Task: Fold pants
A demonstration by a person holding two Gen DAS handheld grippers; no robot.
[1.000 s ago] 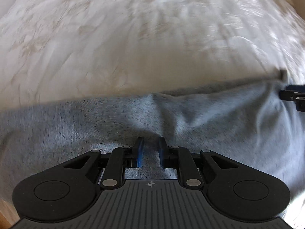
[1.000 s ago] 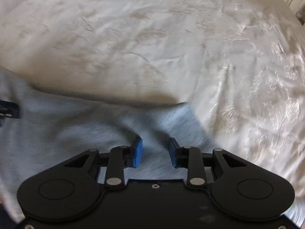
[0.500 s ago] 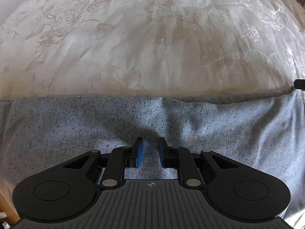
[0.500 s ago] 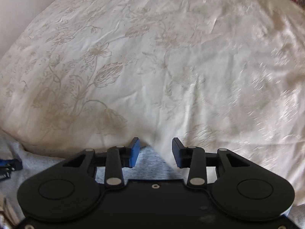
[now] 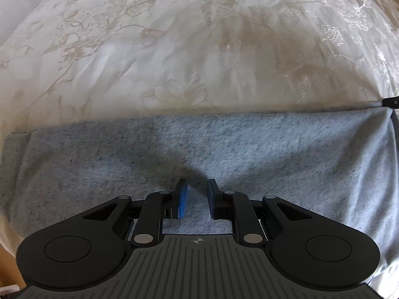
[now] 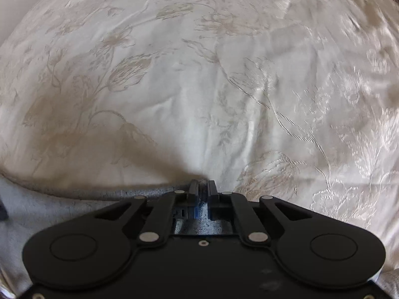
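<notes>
Left tongs: the left gripper point(image 5: 197, 186) is held low over the grey pants point(image 5: 224, 154), its two blue-padded fingers point(image 5: 181, 198) set a narrow gap apart with nothing caught between them.

Under the left tongs: grey speckled cloth is seen through the gap and spread to both sides; whether the pads touch it cannot be told.

Right tongs: the right gripper point(image 6: 202, 186) is closed tight, its jaws pinched on the far edge of the pants point(image 6: 74, 206), a dark sliver of cloth showing between the tips.

Grip point: the pinch is made right at the hem, where grey cloth meets the bedspread point(image 6: 199, 87).

Pants, from the left tongs: a broad flat band is laid across the view just ahead of and around the fingers, its far edge running straight from left to right, one corner squared off at the far left.

Pants, from the right tongs: the cloth lies behind and to the left of the tips, its edge curving away to the left.

Far right of the left view: a dark tip of the other tool point(image 5: 391, 101) is seen at the pants' far corner.

Beyond both tongs: a cream bedspread point(image 5: 199, 49) with a woven flower pattern, lightly creased, fills everything ahead.
</notes>
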